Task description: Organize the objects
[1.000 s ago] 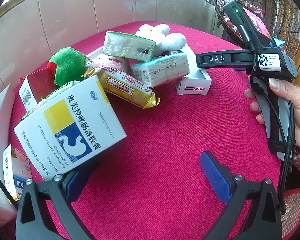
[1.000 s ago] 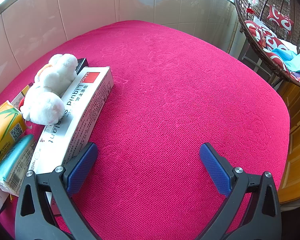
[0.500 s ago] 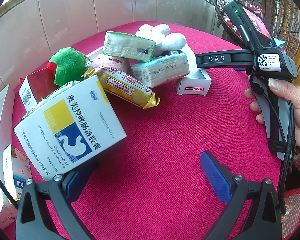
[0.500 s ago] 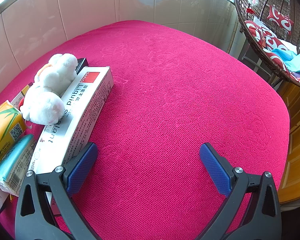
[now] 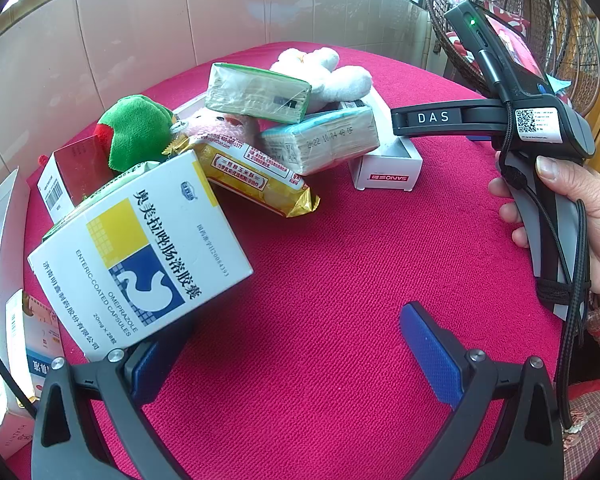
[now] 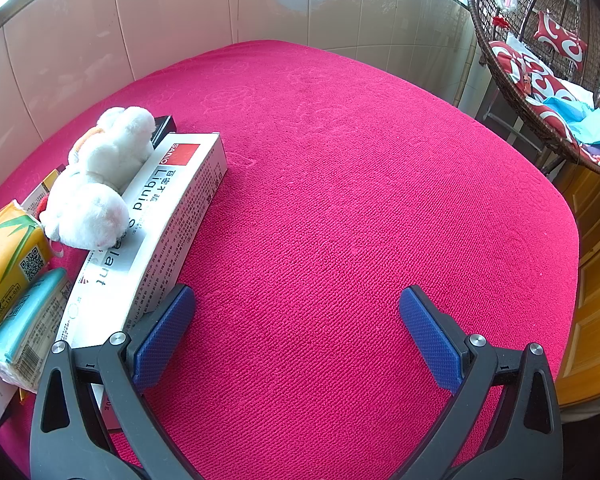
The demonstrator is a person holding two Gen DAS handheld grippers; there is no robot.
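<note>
Both the left gripper (image 5: 296, 344) and right gripper (image 6: 296, 328) hover with jaws wide and empty over the red cloth (image 6: 340, 200), the omeprazole box (image 5: 140, 256) leaning on the heaped pile beside the left one.

plush rabbit (image 6: 100, 184) on long box (image 6: 156, 236) | tissue packs (image 6: 16, 280) left of box

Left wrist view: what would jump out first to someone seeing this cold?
The pile of clutter at left: a white omeprazole box tilted nearest the open left gripper, with a green plush and tissue packs behind. The red tablecloth stretches right toward the hand-held right gripper.
</note>
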